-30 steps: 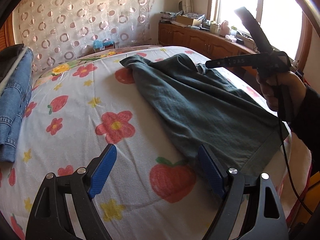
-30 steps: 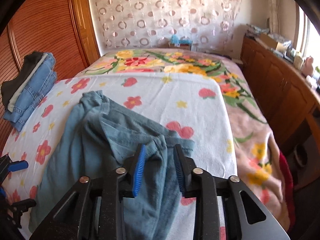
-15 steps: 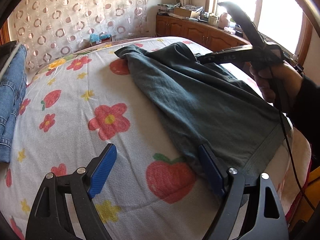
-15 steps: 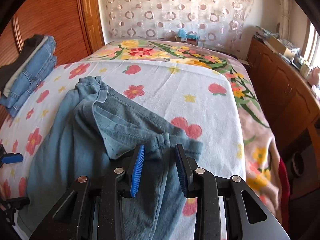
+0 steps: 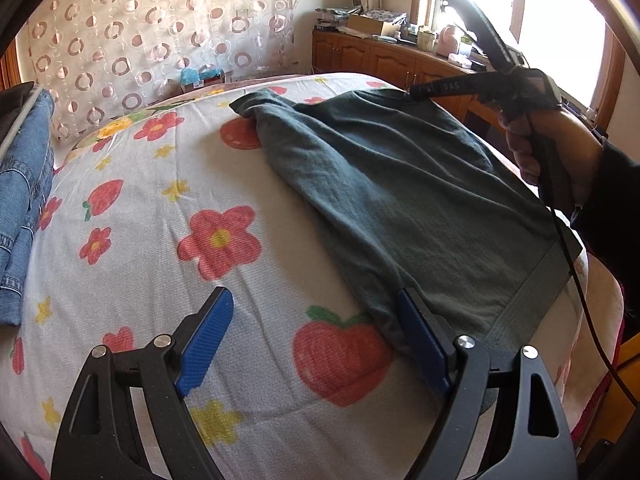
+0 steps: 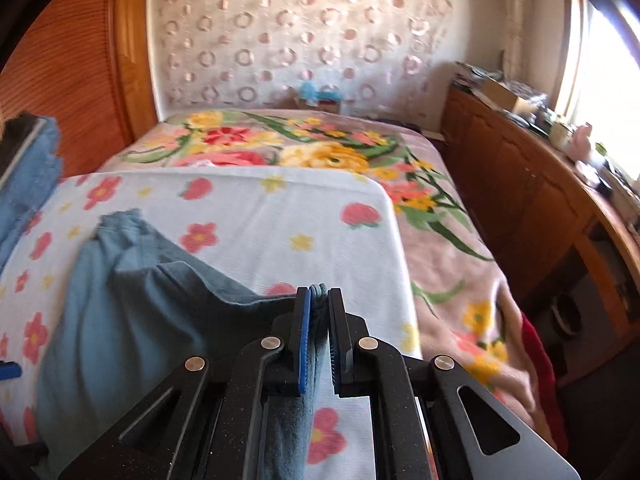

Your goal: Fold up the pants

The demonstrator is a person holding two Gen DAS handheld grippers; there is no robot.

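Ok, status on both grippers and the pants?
Right gripper shut on pants edge. Left gripper open at hem. Nothing blocking.

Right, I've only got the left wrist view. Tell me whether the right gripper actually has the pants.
Observer: Yes. The right gripper is shut on a bunched edge of the grey-blue cotton pants.
Operator: Say what lies past it.
Observer: The white flower-printed towel ends there. Beyond it, a pink floral blanket drapes over the bed's side toward the wooden cabinets.
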